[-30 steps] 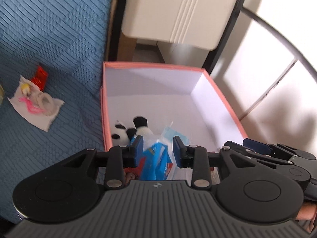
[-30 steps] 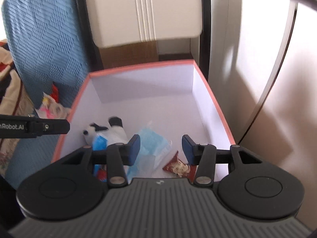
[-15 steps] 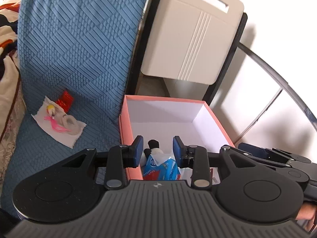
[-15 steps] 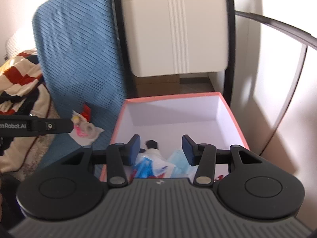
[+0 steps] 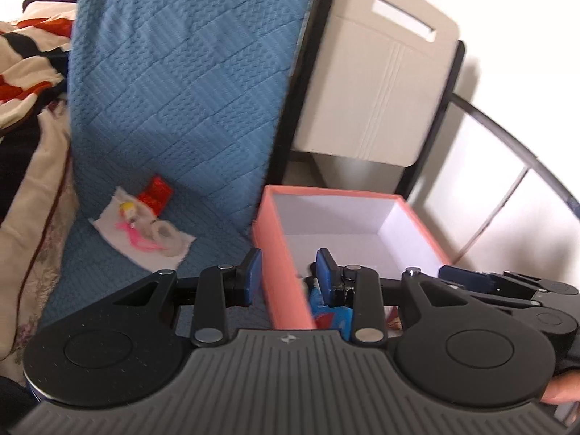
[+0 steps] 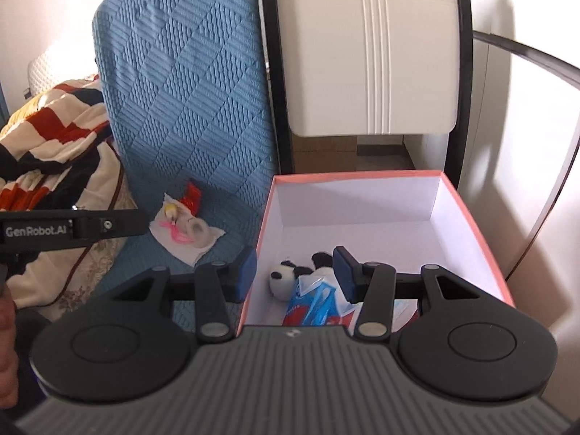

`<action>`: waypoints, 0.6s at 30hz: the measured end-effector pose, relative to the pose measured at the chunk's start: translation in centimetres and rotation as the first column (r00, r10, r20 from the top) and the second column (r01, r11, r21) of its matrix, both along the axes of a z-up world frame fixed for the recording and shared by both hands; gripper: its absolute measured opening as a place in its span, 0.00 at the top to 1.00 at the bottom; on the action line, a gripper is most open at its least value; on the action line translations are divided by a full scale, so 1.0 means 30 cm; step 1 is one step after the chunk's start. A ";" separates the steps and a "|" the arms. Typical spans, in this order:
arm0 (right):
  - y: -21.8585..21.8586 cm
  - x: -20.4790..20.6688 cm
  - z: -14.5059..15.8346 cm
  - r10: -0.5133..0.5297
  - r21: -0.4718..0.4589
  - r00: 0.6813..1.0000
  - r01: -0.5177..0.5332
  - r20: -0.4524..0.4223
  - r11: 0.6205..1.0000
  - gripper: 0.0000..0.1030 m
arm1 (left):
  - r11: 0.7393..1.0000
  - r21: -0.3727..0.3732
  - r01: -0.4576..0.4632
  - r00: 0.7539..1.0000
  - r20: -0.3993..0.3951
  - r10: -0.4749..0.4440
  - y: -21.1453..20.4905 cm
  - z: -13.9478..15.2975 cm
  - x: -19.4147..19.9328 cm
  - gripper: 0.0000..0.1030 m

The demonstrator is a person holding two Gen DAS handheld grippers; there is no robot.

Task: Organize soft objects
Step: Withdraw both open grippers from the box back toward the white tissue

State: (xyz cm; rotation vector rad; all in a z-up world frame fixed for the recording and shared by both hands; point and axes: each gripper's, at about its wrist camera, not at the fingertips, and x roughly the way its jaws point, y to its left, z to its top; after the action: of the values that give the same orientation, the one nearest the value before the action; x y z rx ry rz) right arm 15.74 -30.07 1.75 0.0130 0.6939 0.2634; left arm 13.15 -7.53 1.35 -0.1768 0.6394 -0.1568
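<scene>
A pink-rimmed white box (image 6: pixel 471 217) stands beside a blue quilted seat; it also shows in the left wrist view (image 5: pixel 268 239). Inside lie a panda plush (image 6: pixel 286 277) and a blue packet (image 6: pixel 313 304). The blue packet shows partly in the left wrist view (image 5: pixel 333 317). On the seat lie a white cloth with pink print (image 5: pixel 141 232) (image 6: pixel 188 230) and a red item (image 5: pixel 156 190) (image 6: pixel 191 195) at its far edge. My left gripper (image 5: pixel 288 275) is open and empty above the box's left wall. My right gripper (image 6: pixel 295 273) is open and empty above the box's near left corner.
A blue quilted seat cover (image 5: pixel 174 72) (image 6: pixel 188 83) rises behind the cloth. A beige panel in a black frame (image 6: pixel 373 54) stands behind the box. A striped blanket (image 6: pixel 47 127) lies at the left. A white wall with a dark curved bar (image 5: pixel 507 137) is at the right.
Both grippers have pulled back and up from inside the box and shifted left, so the seat, cloth and backrest now fill more of each view. Both stay open and empty.
</scene>
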 end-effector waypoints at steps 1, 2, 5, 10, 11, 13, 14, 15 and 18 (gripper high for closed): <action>0.010 0.001 -0.007 0.005 0.000 1.000 -0.005 -0.002 1.000 0.52 | 1.000 0.010 -0.004 1.000 -0.001 0.004 0.013 -0.008 -0.002 0.63; 0.023 0.000 -0.016 0.009 -0.002 1.000 -0.009 -0.005 1.000 0.52 | 1.000 0.021 -0.012 1.000 0.000 0.012 0.024 -0.016 -0.006 0.63; 0.060 -0.002 -0.040 0.023 -0.004 1.000 -0.023 -0.021 1.000 0.52 | 0.999 0.034 -0.032 0.999 -0.005 0.033 0.063 -0.035 -0.013 0.63; 0.125 -0.011 -0.059 0.052 -0.007 0.998 -0.053 -0.020 0.999 0.52 | 0.998 0.048 -0.048 0.999 -0.001 0.048 0.114 -0.052 -0.013 0.63; 0.139 -0.012 -0.064 0.058 -0.007 0.998 -0.058 -0.022 0.998 0.52 | 0.998 0.041 -0.050 0.999 -0.001 0.050 0.130 -0.057 -0.014 0.63; 0.166 -0.013 -0.077 0.071 -0.004 0.997 -0.071 -0.025 0.997 0.52 | 0.998 0.037 -0.060 0.998 -0.001 0.060 0.151 -0.064 -0.015 0.63; 0.178 -0.012 -0.084 0.077 -0.005 0.997 -0.077 -0.029 0.997 0.52 | 0.997 0.036 -0.064 0.998 -0.002 0.064 0.160 -0.069 -0.017 0.63; 0.191 -0.012 -0.094 0.081 -0.007 0.996 -0.082 -0.034 0.997 0.52 | 0.997 0.034 -0.066 0.998 -0.005 0.066 0.174 -0.076 -0.018 0.63; 0.229 -0.011 -0.121 0.092 -0.012 0.995 -0.092 -0.043 0.996 0.52 | 0.997 0.028 -0.073 0.997 -0.008 0.073 0.209 -0.096 -0.026 0.63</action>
State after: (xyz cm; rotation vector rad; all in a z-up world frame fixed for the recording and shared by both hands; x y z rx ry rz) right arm 15.42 -23.19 -1.88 -0.0272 0.7399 0.3474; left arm 12.37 -1.27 -1.52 -0.1735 0.6424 -0.0771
